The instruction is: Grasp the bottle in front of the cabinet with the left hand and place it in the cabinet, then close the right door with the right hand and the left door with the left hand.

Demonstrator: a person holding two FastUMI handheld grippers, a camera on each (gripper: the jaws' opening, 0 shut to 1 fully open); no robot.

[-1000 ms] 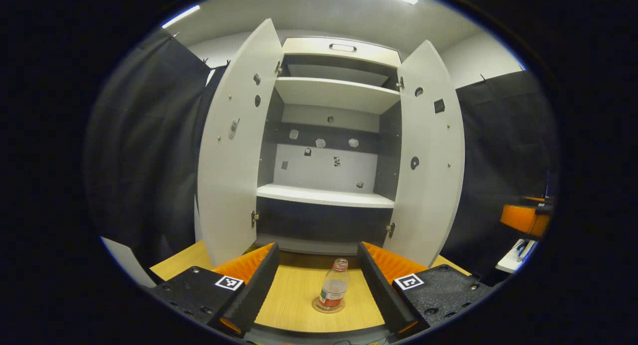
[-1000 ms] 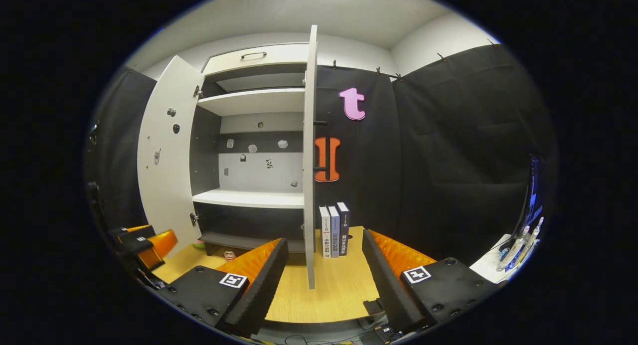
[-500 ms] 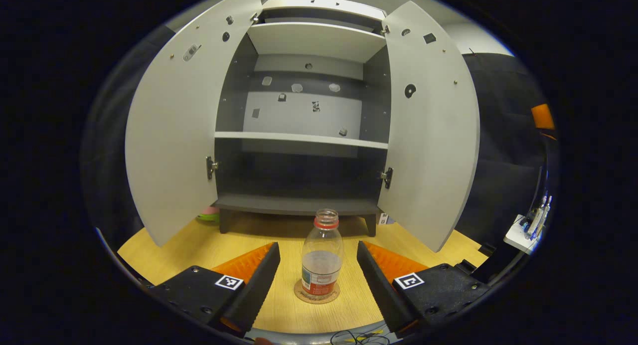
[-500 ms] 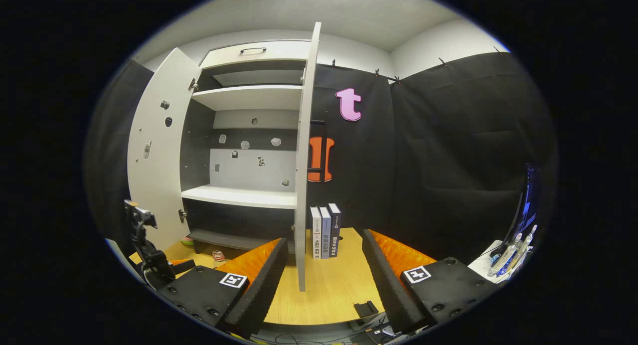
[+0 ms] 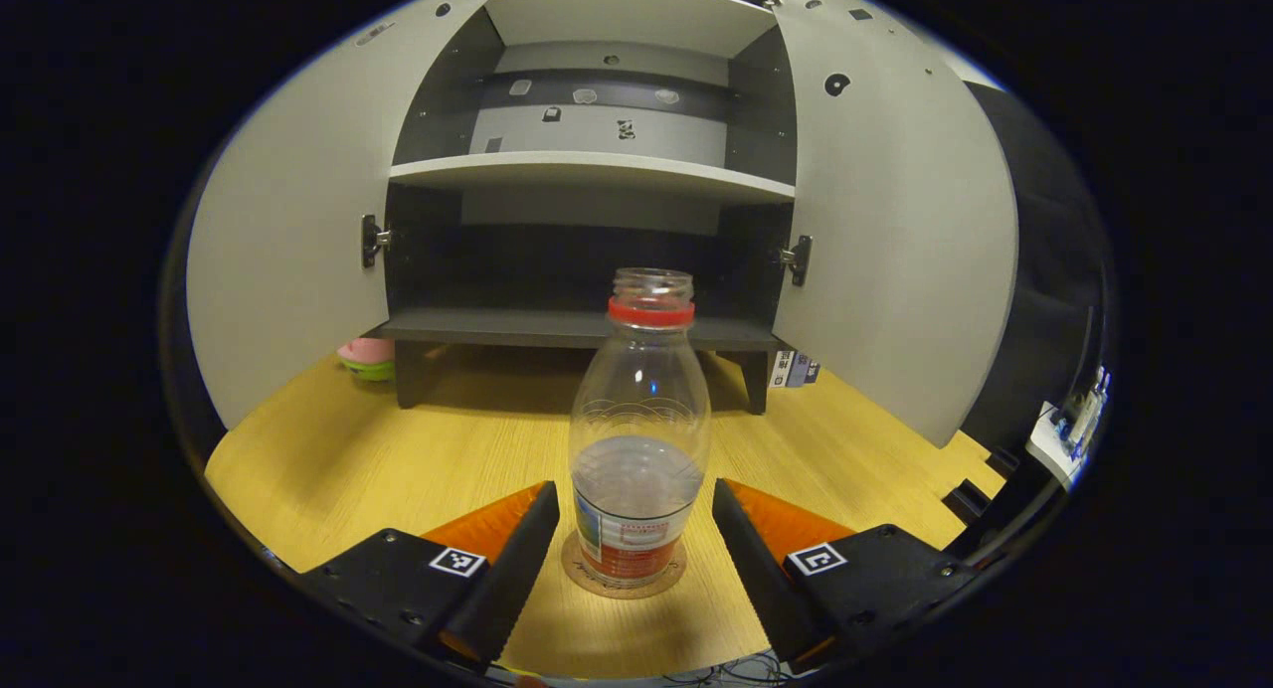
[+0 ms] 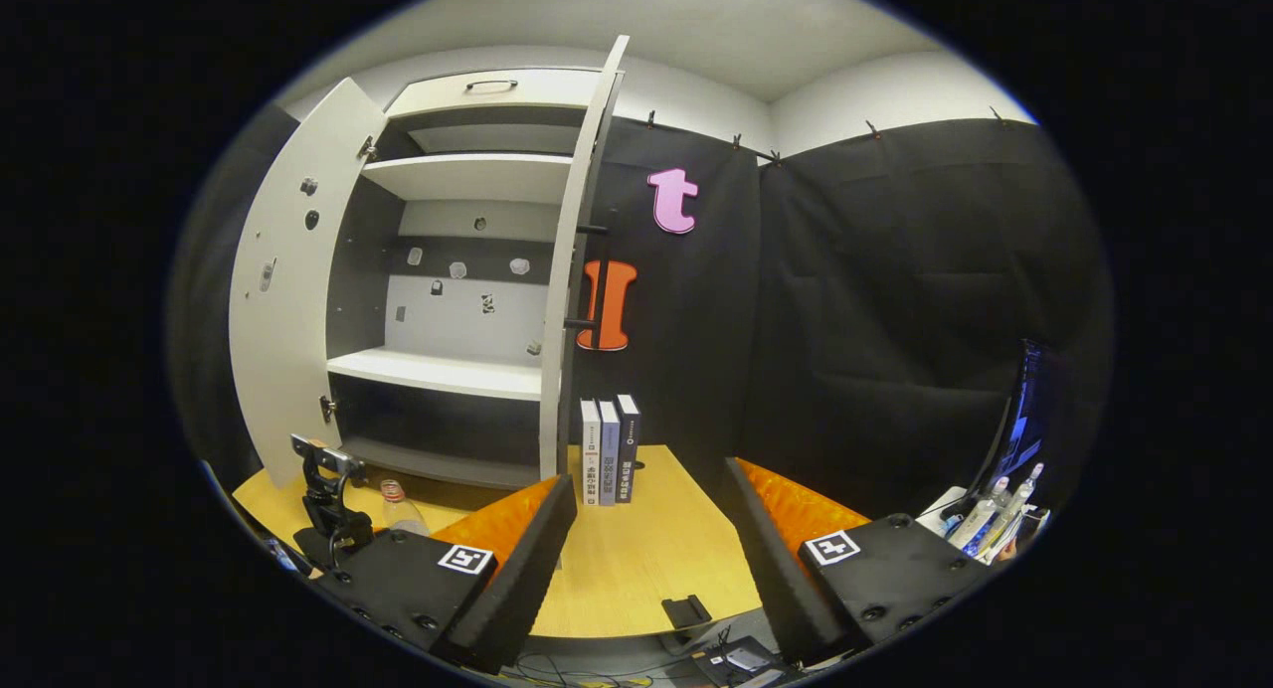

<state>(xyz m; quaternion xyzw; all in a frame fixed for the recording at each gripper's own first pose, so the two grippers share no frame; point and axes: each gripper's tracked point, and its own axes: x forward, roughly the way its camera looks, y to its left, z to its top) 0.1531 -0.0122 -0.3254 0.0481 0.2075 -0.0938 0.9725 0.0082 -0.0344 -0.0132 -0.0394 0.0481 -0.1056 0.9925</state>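
Observation:
A clear bottle [image 5: 641, 439] with a red neck ring and no cap stands upright on a round coaster [image 5: 625, 577] on the wooden table, in front of the cabinet [image 5: 577, 327]. My left gripper [image 5: 634, 499] is open, its fingers on either side of the bottle's base and not touching it. Both cabinet doors stand wide open: the left door [image 5: 288, 270] and the right door [image 5: 895, 251]. In the right gripper view my right gripper [image 6: 646, 494] is open and holds nothing, back from the right door's edge [image 6: 562, 310]. The bottle [image 6: 400, 509] shows small at lower left.
A pink and green bowl [image 5: 366, 355] sits by the cabinet's left leg. Three books [image 6: 609, 449] stand upright beside the right door. A small black object [image 6: 686, 610] lies at the table's front edge. A side shelf [image 6: 985, 524] with small items is at far right.
My left gripper has dropped and moved forward, so the bottle now stands between its fingers. The right gripper has drifted slightly to the right, with the door edge shifting left in its view.

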